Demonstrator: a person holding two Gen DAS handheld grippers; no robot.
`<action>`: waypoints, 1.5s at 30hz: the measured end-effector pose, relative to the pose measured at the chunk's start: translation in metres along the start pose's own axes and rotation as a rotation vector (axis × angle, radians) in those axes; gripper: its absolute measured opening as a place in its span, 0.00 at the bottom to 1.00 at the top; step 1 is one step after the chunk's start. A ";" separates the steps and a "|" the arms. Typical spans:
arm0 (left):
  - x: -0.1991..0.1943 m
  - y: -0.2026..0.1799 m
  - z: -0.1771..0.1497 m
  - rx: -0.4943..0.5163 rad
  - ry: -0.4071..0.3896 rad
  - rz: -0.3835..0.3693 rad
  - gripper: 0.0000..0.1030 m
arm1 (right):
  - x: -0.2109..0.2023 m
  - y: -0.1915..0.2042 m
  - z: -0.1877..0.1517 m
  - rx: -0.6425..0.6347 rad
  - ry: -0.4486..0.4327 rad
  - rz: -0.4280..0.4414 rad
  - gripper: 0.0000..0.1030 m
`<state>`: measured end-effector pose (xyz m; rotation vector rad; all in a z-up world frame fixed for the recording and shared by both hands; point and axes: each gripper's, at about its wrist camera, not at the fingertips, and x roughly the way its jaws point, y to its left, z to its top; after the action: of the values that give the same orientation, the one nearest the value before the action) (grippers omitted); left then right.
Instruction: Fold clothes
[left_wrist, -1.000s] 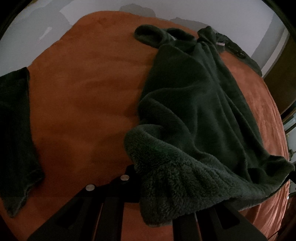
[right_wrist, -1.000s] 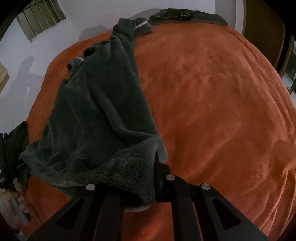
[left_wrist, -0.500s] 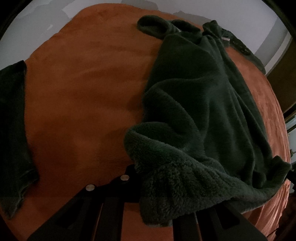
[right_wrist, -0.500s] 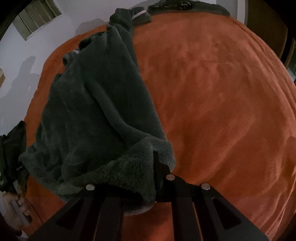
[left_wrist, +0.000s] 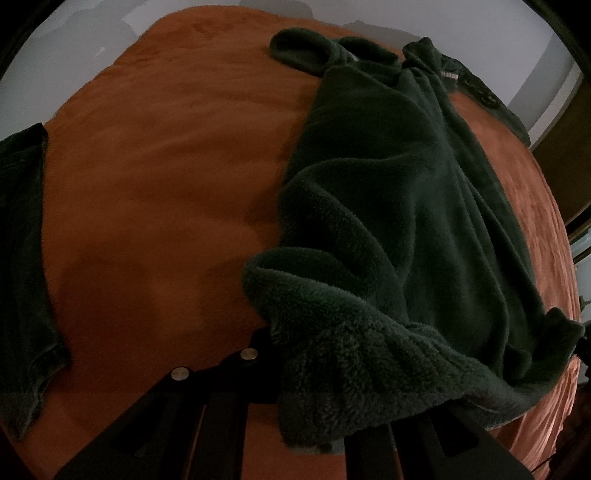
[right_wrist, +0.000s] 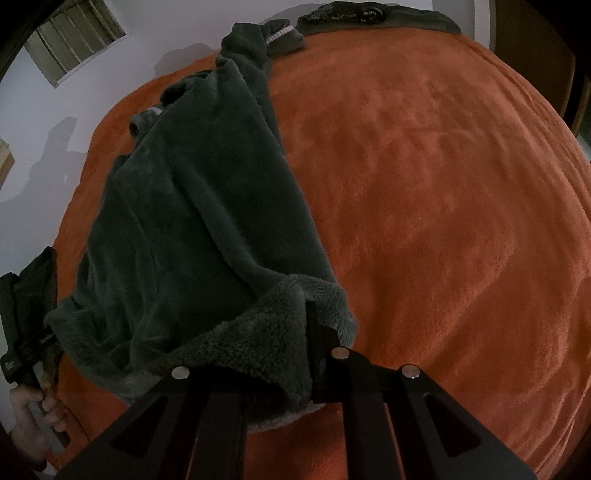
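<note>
- Covering the whole surface, an orange blanket (right_wrist: 443, 184) lies under everything.
- Stretching from the far edge toward the cameras, a dark green fleece garment (left_wrist: 388, 203) lies on it, its near hem lifted.
- A second dark garment (left_wrist: 22, 258) lies flat at the left edge.
- Left gripper (left_wrist: 295, 373): clamped on the hem's left corner.
- Right gripper (right_wrist: 295, 354): clamped on the hem's right corner.
</note>
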<state>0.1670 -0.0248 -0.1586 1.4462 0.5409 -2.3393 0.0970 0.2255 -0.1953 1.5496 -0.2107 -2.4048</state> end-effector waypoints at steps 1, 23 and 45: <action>0.001 -0.001 0.001 0.000 0.001 0.001 0.09 | 0.000 -0.001 0.000 0.001 0.001 0.000 0.07; 0.000 -0.005 0.008 -0.013 0.008 0.007 0.09 | 0.000 -0.002 0.000 0.010 0.001 0.008 0.07; 0.001 -0.001 0.011 -0.008 0.015 0.004 0.09 | -0.001 -0.009 0.004 -0.002 0.007 0.014 0.07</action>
<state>0.1579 -0.0297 -0.1554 1.4608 0.5505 -2.3222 0.0923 0.2344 -0.1950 1.5502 -0.2170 -2.3874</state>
